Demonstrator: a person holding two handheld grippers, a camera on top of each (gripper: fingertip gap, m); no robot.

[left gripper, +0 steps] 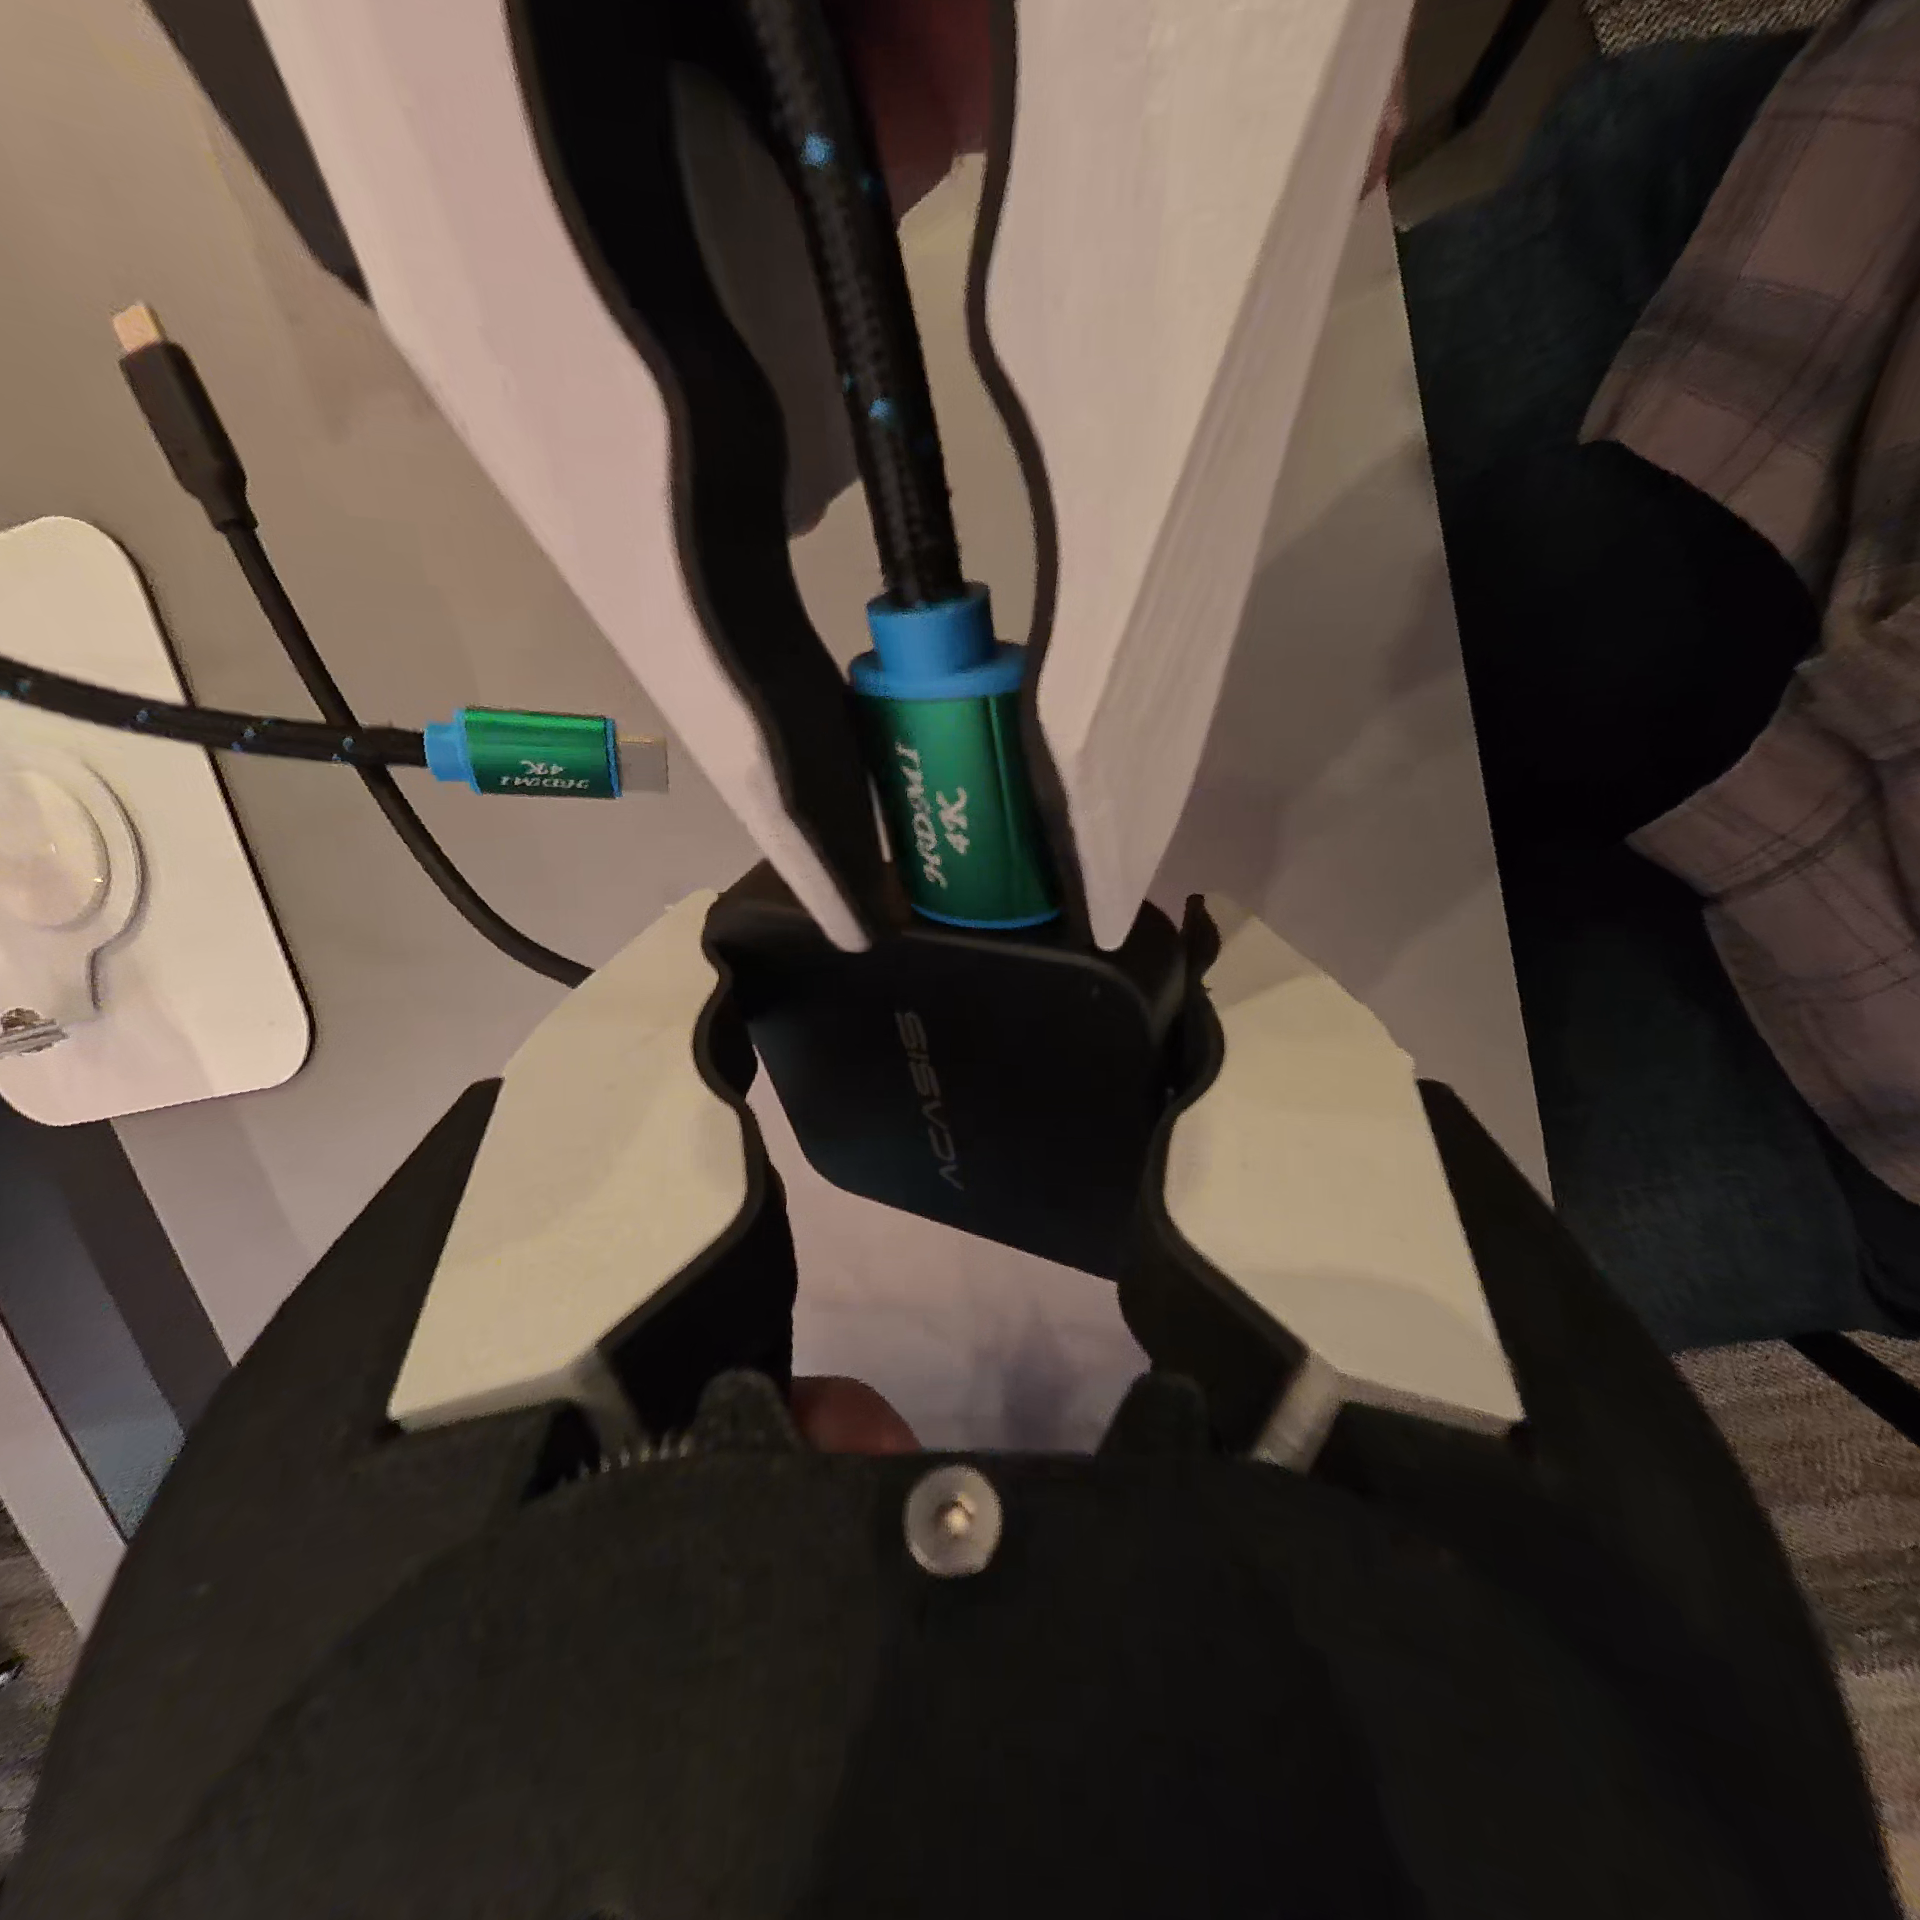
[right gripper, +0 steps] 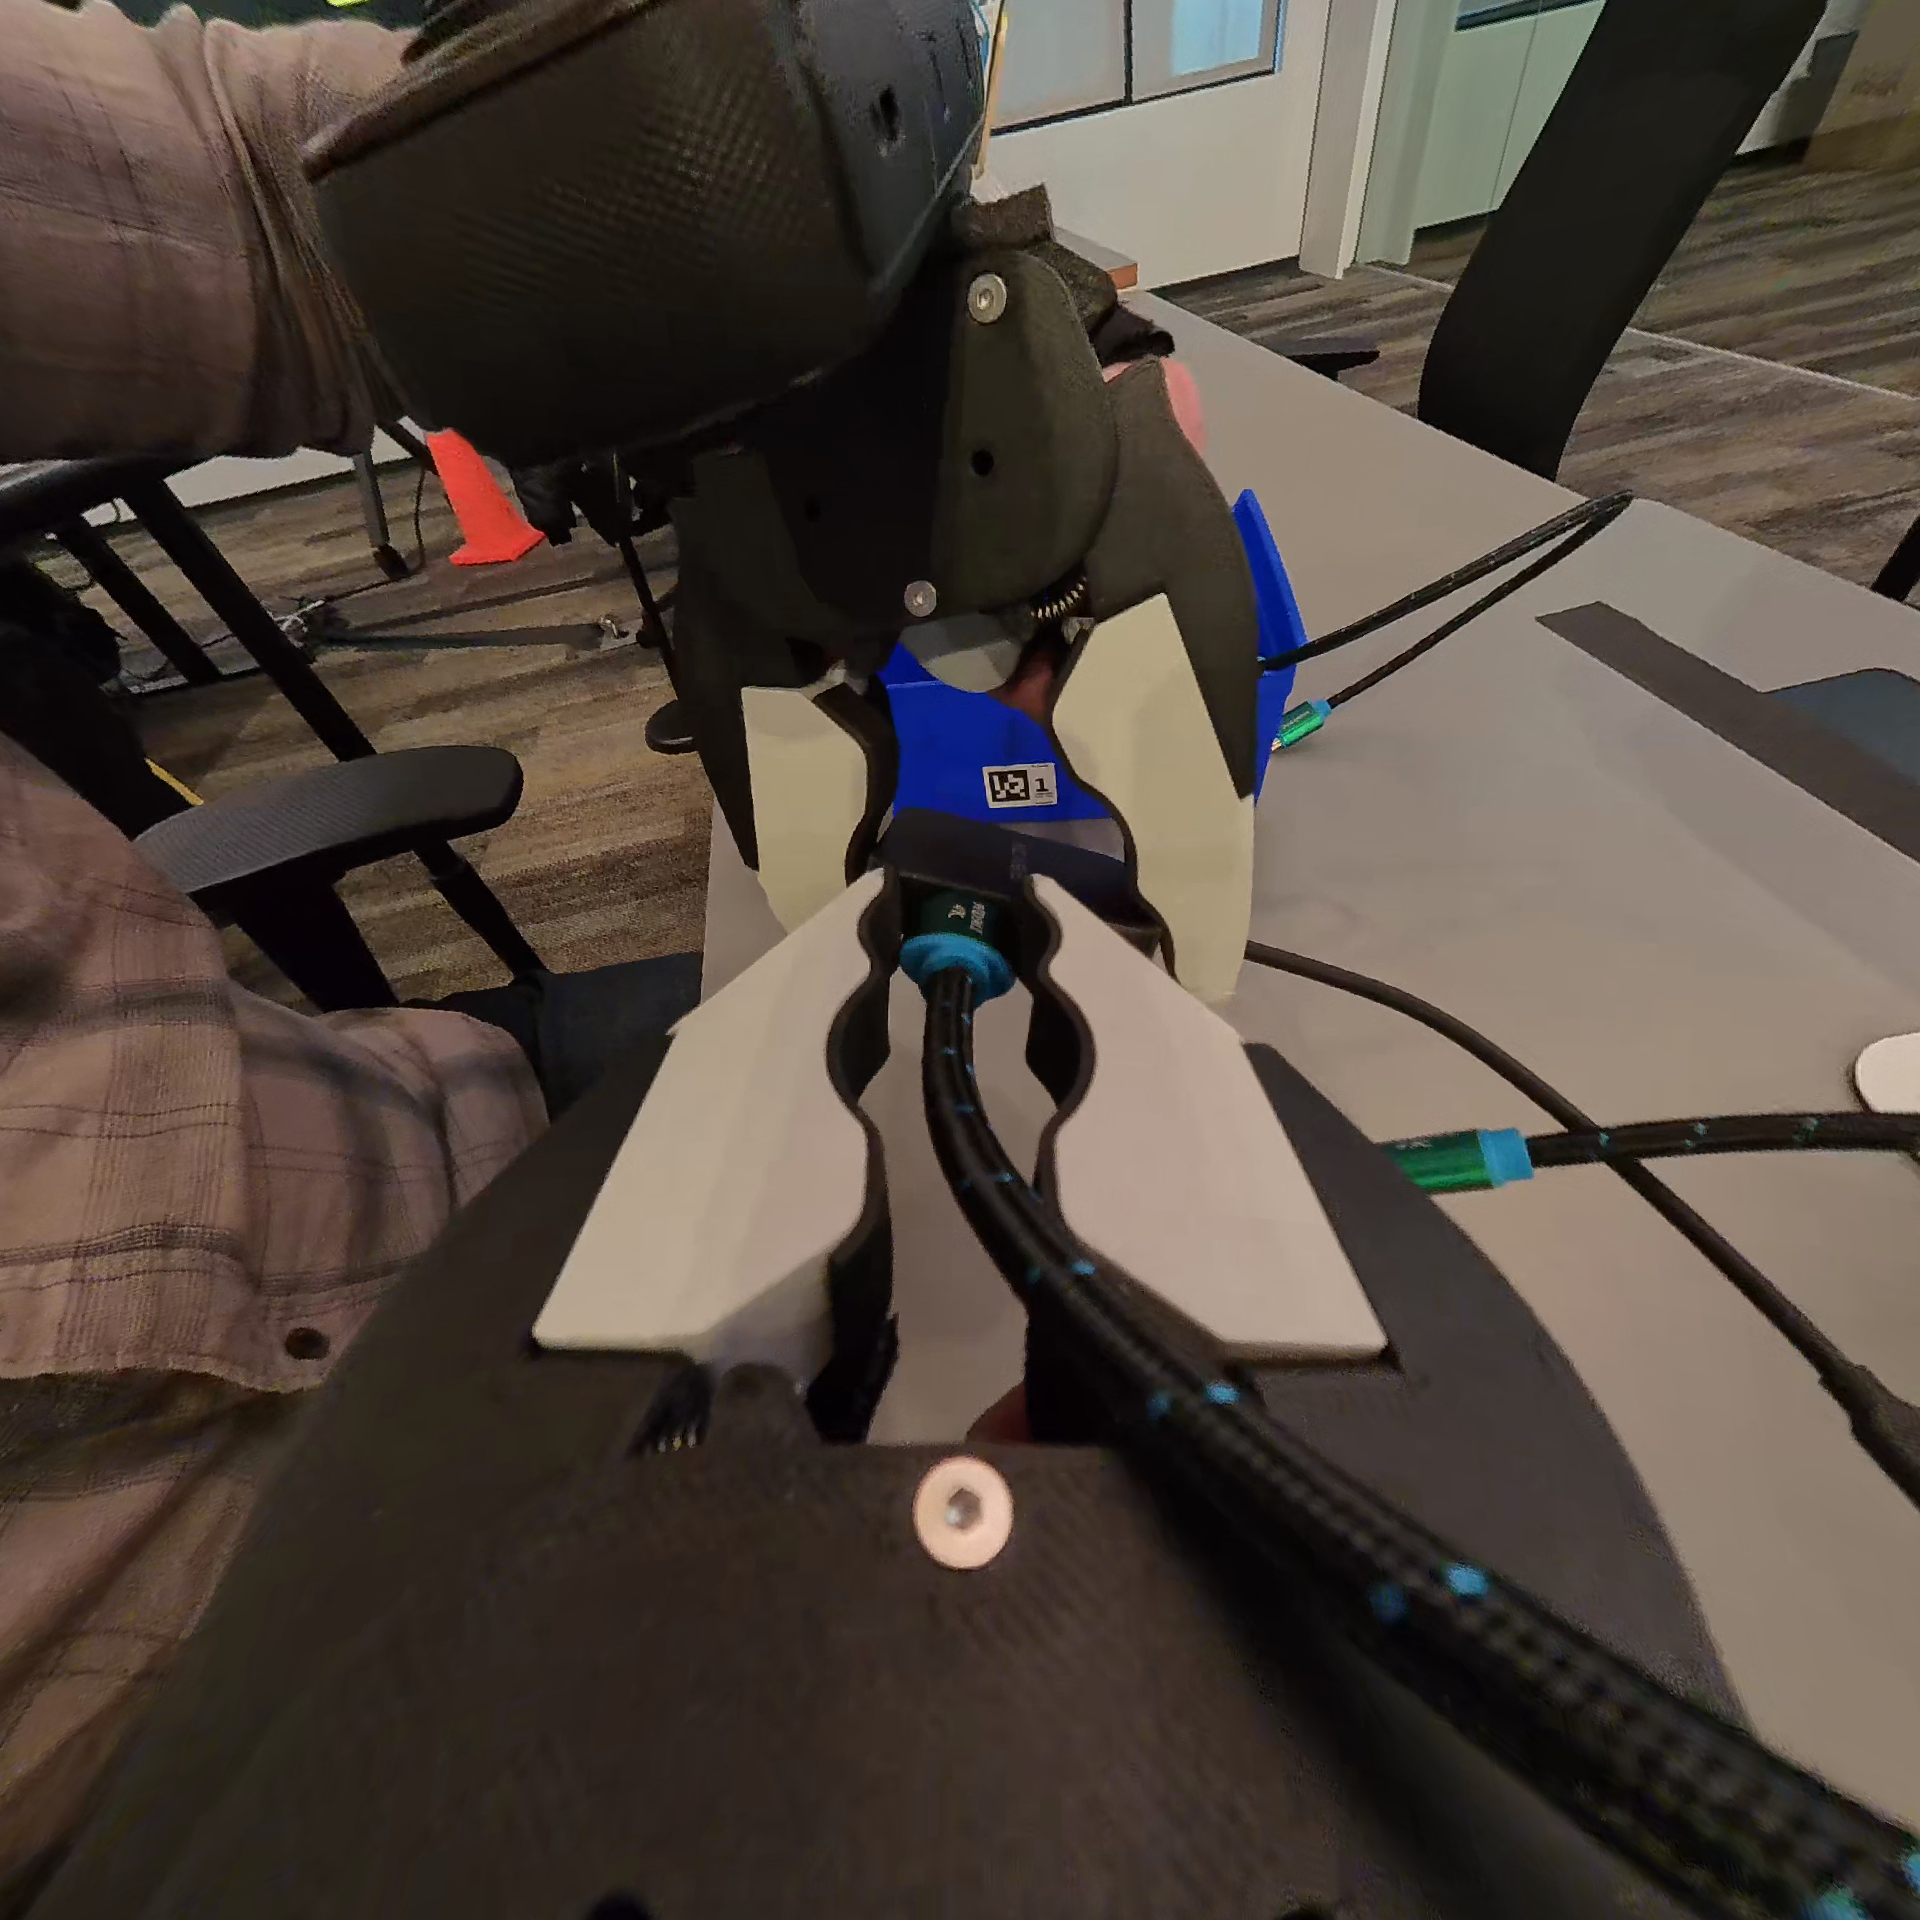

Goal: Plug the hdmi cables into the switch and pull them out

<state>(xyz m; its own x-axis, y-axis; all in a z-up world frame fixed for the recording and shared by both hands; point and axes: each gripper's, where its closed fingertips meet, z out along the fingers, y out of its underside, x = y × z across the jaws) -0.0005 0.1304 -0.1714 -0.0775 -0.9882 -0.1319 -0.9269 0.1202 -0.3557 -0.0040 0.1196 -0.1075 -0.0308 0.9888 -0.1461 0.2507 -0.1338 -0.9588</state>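
Left wrist view: green HDMI plug (left gripper: pixel 961 805), blue collar, meeting black switch (left gripper: pixel 966 1101).

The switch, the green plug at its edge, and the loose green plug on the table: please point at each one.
switch (left gripper: pixel 966 1101): left wrist view, dark top face.
green plug at its edge (left gripper: pixel 971 821): left wrist view, green metal shell.
loose green plug (left gripper: pixel 535 753): left wrist view, green shell.
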